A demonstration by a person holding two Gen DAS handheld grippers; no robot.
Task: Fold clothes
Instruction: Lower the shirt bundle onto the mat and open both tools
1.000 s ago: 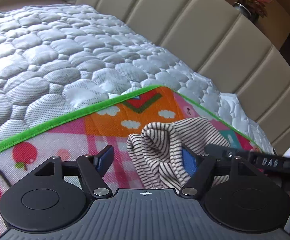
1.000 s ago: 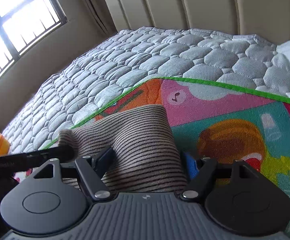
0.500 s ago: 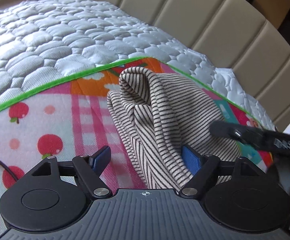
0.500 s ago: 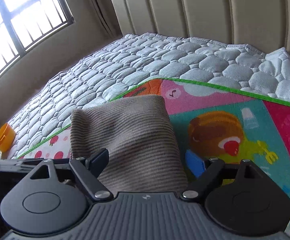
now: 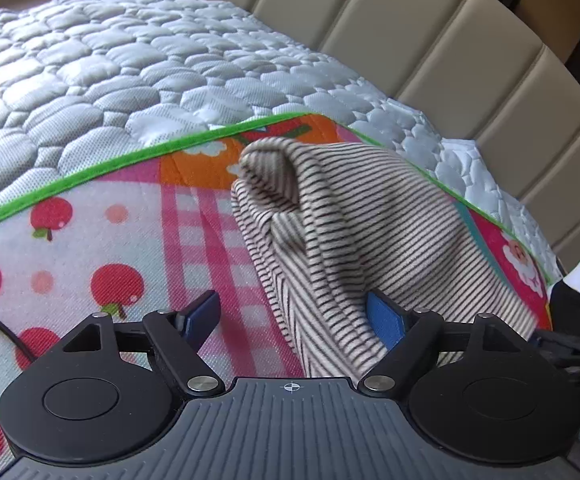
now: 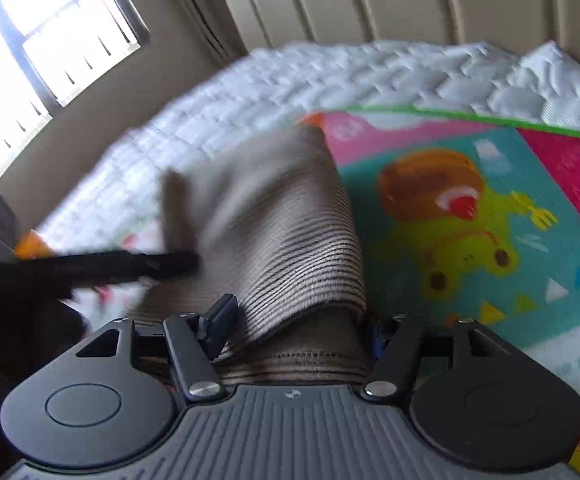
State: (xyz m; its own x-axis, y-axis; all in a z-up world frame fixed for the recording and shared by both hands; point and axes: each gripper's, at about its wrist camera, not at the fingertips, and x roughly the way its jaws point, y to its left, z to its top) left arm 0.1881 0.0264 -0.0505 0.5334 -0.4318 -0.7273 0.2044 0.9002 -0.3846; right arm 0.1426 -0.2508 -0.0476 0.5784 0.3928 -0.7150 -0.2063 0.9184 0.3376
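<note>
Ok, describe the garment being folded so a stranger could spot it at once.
On the quilted grey mattress lies a bright cartoon play mat edged in green. The striped garment is bunched on that mat, the only beige, thin-dark-striped cloth among the mat's loud colours.

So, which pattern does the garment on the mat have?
The garment has thin dark stripes on a beige ground, clearest in the left wrist view.

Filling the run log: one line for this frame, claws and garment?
left claw: open, striped garment between fingers | right claw: open, straddling garment | garment: bunched on play mat
</note>
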